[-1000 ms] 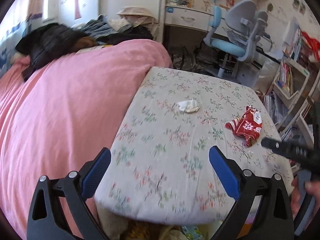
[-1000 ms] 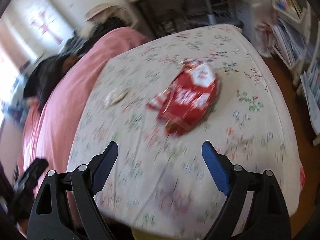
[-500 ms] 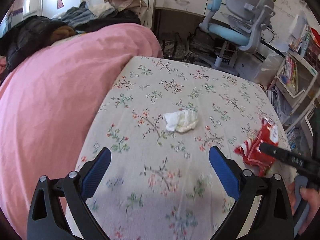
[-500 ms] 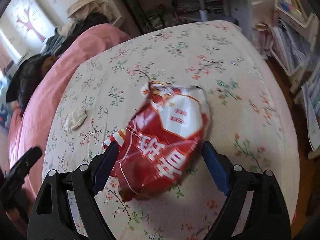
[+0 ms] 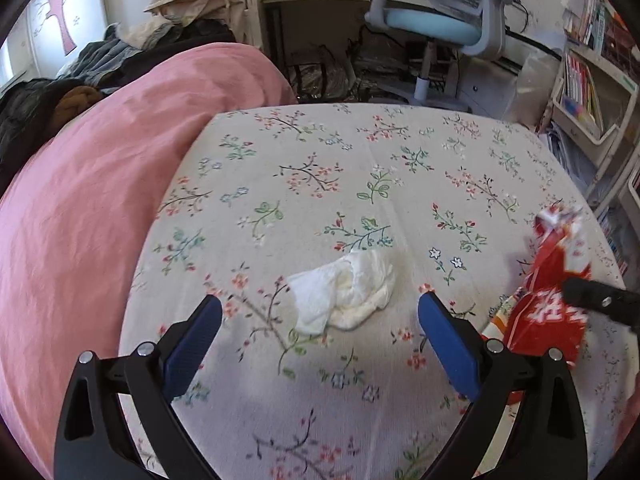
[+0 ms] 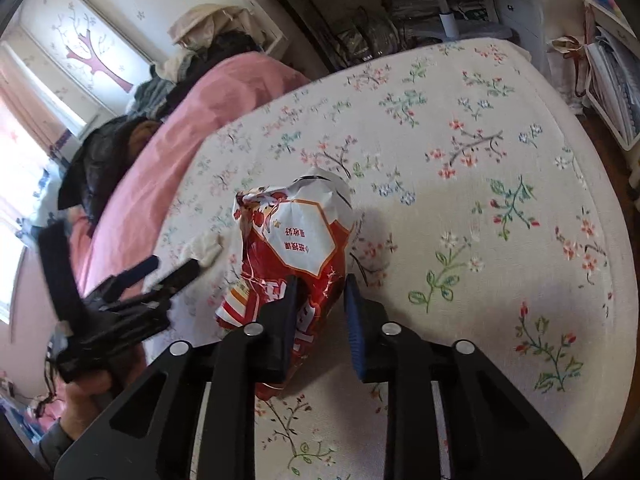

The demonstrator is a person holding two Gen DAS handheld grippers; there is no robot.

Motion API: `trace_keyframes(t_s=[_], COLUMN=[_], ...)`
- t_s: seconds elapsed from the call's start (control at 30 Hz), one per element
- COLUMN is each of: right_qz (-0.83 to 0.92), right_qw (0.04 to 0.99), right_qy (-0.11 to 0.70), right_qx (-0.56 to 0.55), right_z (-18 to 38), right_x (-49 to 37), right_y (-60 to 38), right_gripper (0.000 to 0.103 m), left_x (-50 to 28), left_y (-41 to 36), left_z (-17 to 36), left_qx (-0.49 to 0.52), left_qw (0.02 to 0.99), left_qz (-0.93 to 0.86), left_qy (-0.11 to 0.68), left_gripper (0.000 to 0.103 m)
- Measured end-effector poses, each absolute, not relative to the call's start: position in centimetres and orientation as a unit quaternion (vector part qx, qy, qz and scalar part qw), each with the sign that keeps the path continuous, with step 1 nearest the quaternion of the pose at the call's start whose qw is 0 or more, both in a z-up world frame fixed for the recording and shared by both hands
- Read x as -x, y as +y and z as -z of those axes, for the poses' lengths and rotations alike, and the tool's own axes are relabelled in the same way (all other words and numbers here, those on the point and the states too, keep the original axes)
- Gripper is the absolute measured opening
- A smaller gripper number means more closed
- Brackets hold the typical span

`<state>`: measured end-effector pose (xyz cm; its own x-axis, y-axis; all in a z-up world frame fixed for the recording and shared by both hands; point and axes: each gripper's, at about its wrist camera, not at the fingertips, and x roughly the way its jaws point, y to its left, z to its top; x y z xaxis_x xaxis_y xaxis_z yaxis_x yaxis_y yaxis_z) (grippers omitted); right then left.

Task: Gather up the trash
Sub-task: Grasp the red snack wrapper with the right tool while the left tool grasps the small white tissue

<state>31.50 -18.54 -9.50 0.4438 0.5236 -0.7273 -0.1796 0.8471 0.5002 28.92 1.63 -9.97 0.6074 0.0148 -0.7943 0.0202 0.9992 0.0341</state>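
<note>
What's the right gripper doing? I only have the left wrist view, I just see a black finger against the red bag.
Observer: The right gripper is closing, the red bag bunched between its pads.
Operator: Is the bag off the bed?
Observer: Can't tell; in the right wrist view its lower end is hidden behind the fingers, the top stands up crumpled.
Operator: Left gripper lined up on the tissue?
Observer: Seen from the right, the left gripper is open, its tips just short of the tissue, not touching.
Operator: Who's holding it?
Observer: A hand at the lower left grips its handle.
</note>
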Motion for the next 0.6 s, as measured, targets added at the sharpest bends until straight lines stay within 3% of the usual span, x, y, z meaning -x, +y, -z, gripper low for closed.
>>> trace_keyframes(t_s=[0.13, 0.33, 0.4, 0.5, 0.6], right_qz=[-0.224, -0.244, -0.250, -0.253, -0.256], right_qw=[0.837, 0.850, 0.850, 0.849, 0.850], right_qy=[0.466, 0.441, 0.438, 0.435, 0.429], right_qx=[-0.180, -0.154, -0.154, -0.159, -0.168], right_z=[8.3, 6.2, 5.9, 5.7, 5.2], right_x=[-31.5, -31.0, -30.7, -30.4, -29.9], right_y=[-18.3, -16.9, -16.5, -16.5, -16.9], right_gripper=[0.019, 0.019, 0.019, 0.019, 0.019], left_x=[-29.8, -30.4, -30.4, -29.9, -29.1], left_y=[1.1, 1.1, 0.9, 1.4, 2.1], left_z=[10.4, 10.9, 10.8, 10.5, 10.2], left_qx=[-0.037, -0.021, -0.020, 0.014, 0.053], left_qw=[0.893, 0.888, 0.888, 0.885, 0.881], left_qz=[-0.004, 0.002, 0.012, 0.028, 0.038], left_qy=[0.449, 0.460, 0.460, 0.465, 0.468], left_gripper=[0.092, 0.053, 0.032, 0.023, 0.023])
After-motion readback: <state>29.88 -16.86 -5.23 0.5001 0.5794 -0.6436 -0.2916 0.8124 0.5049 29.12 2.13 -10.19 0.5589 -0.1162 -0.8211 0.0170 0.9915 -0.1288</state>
